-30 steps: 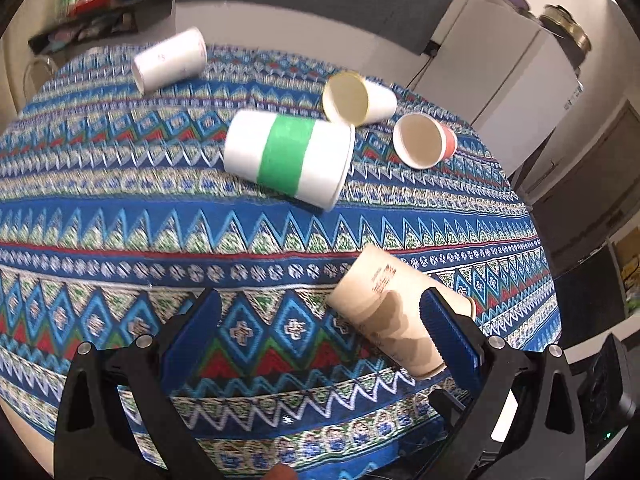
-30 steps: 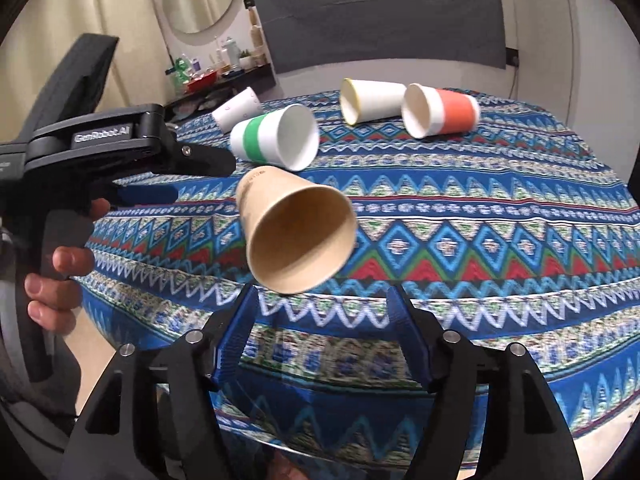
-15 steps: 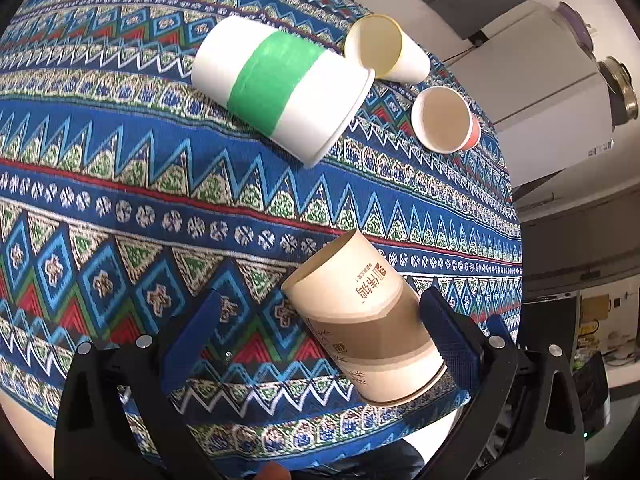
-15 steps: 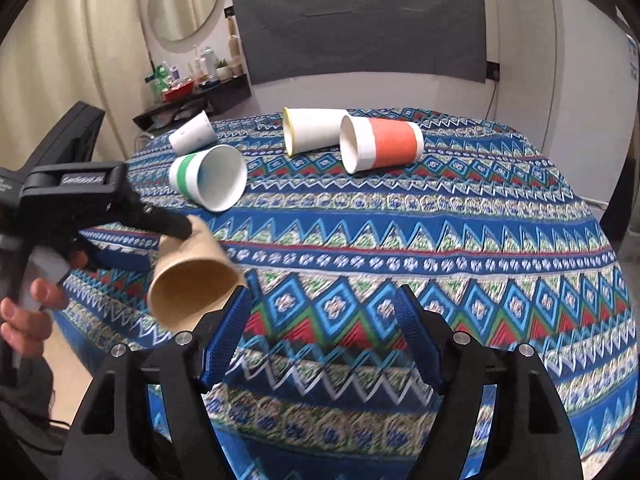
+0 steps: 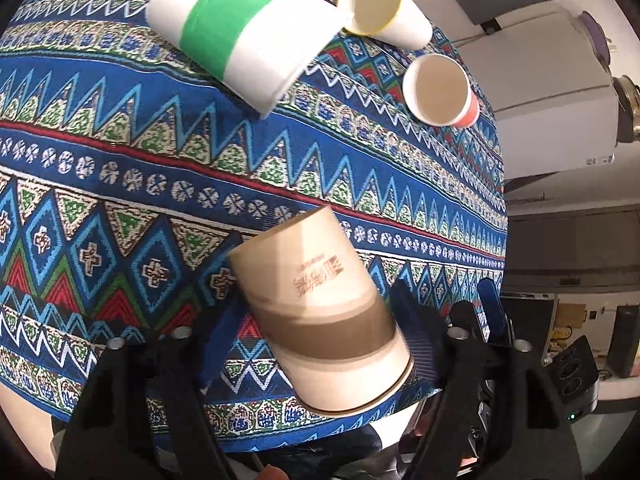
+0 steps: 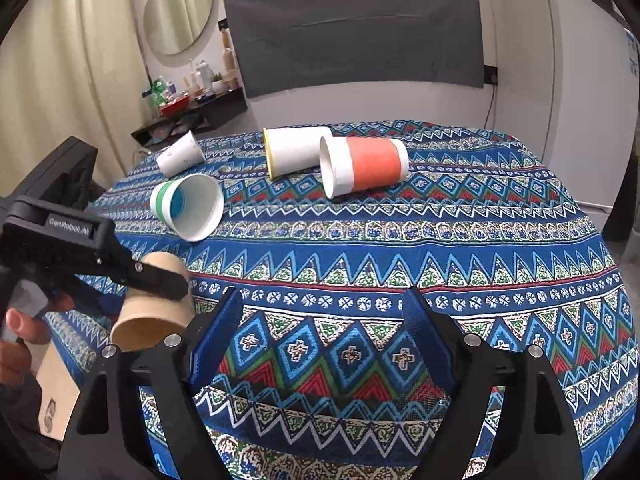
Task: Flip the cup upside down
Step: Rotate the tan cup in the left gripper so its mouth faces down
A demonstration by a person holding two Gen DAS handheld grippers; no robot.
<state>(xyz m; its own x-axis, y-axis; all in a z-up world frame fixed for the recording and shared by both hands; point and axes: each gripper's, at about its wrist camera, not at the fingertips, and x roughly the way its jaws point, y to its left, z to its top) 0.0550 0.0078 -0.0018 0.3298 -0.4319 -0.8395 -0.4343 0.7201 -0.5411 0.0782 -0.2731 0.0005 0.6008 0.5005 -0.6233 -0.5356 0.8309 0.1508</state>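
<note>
- Left wrist view shows the left gripper (image 5: 316,320) pinching the brown paper cup (image 5: 320,312) between its two blue fingers (image 5: 218,320), low in the middle of the frame.
- The cup is tilted, its closed base pointing up and away toward the cloth and its open rim (image 5: 360,396) toward the lower edge of the frame, near the table's edge.
- A dark brown band and printed characters show on the cup's side.
- Under it lies the patterned tablecloth (image 5: 120,160), blue with red, green and white zigzags.
- At the top of this view a green-banded cup (image 5: 236,28) lies on its side; a yellow-rimmed cup (image 5: 380,8) lies just beside it at upper right, and an orange cup (image 5: 440,92) lies a little lower to the right, its mouth facing the camera.
- Right wrist view shows the right gripper (image 6: 324,340) with its fingers spread wide, nothing between them, at the bottom centre over the tablecloth (image 6: 440,248).
- At the left edge of this view the left gripper (image 6: 160,280) holds the brown paper cup (image 6: 154,312), mouth down and toward the camera, close above the cloth; whether it touches cannot be told.
- Farther back lie the green-banded cup (image 6: 188,204), the yellow-rimmed cup (image 6: 296,150), the orange cup (image 6: 364,166) and a small white cup (image 6: 180,154), all on their sides.
</note>
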